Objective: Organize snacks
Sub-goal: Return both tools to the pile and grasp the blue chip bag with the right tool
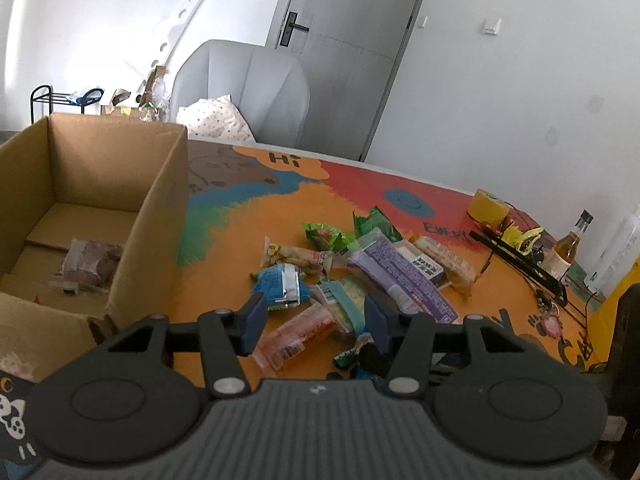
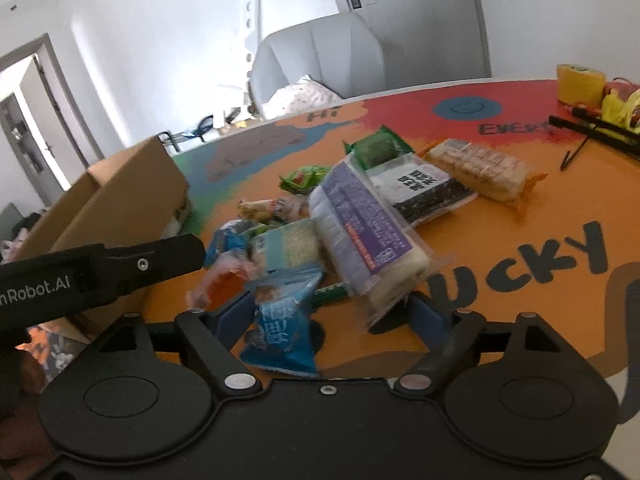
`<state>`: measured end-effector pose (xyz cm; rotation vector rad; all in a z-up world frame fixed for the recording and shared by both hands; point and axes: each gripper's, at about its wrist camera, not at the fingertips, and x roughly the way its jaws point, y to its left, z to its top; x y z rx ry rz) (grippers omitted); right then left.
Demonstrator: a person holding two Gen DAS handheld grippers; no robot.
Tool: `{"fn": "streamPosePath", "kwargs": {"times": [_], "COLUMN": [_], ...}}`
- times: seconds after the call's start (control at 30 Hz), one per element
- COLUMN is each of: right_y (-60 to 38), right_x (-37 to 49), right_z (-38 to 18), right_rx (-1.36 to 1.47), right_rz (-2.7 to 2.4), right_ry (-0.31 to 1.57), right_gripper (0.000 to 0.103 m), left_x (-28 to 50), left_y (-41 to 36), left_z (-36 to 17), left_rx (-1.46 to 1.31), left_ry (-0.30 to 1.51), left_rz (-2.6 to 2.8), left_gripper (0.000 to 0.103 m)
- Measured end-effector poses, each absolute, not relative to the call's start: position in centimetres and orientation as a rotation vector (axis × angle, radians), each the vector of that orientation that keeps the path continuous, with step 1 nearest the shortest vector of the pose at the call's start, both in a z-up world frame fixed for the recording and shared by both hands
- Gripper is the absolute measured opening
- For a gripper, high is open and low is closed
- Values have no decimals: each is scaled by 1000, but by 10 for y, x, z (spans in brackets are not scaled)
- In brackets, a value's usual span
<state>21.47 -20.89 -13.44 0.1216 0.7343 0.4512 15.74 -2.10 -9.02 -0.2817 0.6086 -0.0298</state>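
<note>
A pile of snack packets lies on the colourful table (image 1: 248, 208): a purple packet (image 1: 400, 276), a red see-through packet (image 1: 296, 336), a small blue packet (image 1: 280, 284), green packets (image 1: 326, 236). An open cardboard box (image 1: 96, 168) stands at left with one packet (image 1: 90, 264) inside. My left gripper (image 1: 314, 322) is open and empty, just above the red packet. My right gripper (image 2: 332, 316) is open, with a blue packet (image 2: 280, 328) lying between its fingers, against the left one. The purple packet (image 2: 360, 228) lies just ahead. The left gripper's body (image 2: 100, 268) shows at left.
A yellow tape roll (image 1: 488, 208), a black rack (image 1: 520, 260), a small bottle (image 1: 568, 248) and cables sit at the table's far right. A grey armchair (image 1: 248, 88) with a pillow stands behind the table. The box (image 2: 120, 200) is left of the pile.
</note>
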Motion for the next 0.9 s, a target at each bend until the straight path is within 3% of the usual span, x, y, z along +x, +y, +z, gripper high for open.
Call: {"fn": "streamPosePath", "kwargs": {"times": [0.13,0.37,0.6,0.9], "right_y": [-216,-228,-241,-245], "right_x": [212,202,197,190], "right_z": [-134,-135,-134,-133], "right_rx": [93,46,58,83], "right_rz": [435,420,399,405], "right_ry": [729,723,727,720], "right_gripper": [66,55,31,24], "left_x": [161,174,181,173], "left_y": [-24,-33,-37,-39], "left_z": [-95,-107,-120,-126], "left_rx": [-275,-228,-167,-137], "left_ry": [621,636,654,695], "left_rz": [-37,-41,-22,-60], "left_gripper": [53,53,53,57]}}
